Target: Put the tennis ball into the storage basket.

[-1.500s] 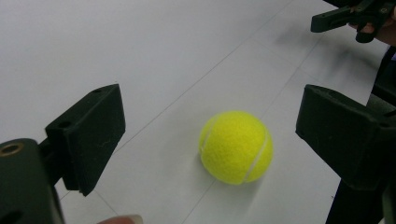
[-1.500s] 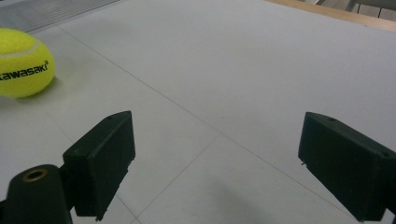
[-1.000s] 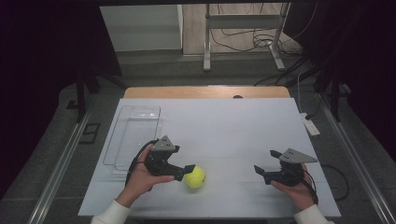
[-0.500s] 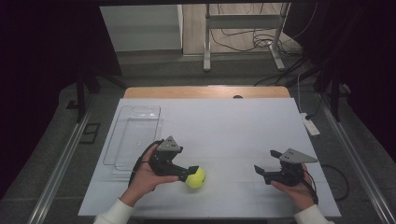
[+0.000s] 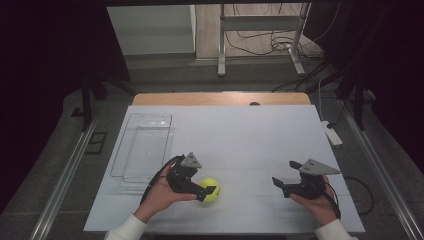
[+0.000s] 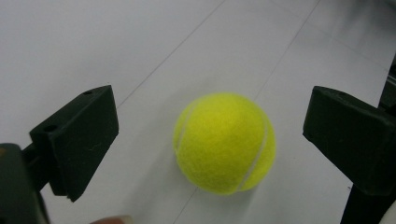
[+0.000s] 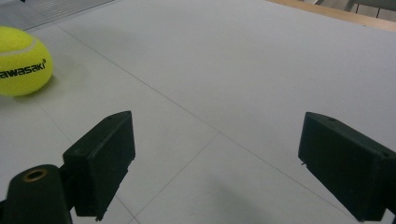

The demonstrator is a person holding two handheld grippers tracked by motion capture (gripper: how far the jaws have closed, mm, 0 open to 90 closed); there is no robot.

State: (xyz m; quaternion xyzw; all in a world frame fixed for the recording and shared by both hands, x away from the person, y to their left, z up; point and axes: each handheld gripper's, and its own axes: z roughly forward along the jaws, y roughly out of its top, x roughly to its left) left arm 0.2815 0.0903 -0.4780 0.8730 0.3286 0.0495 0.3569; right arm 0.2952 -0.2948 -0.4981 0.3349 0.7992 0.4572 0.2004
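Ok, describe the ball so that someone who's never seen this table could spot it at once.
On the white table, look to the near edge on the person's left, just right of the clear plastic tray. There the tennis ball sits on the surface between the open left tongs, untouched. It is the one round, bright yellow-green, fuzzy thing there, with a pale curved seam.

On the white tabletop (image 5: 240, 135), a person's left hand (image 5: 162, 195) holds the black left gripper (image 5: 209, 191) right at a fuzzy yellow-green tennis ball (image 5: 211, 190); its jaws have just been opening, the ball between them. A clear rectangular plastic tray (image 5: 145, 145) lies just beyond, to the left. Well apart on the right, the right hand (image 5: 312, 202) holds the black right gripper (image 5: 278, 183), jaws pointing toward the ball.
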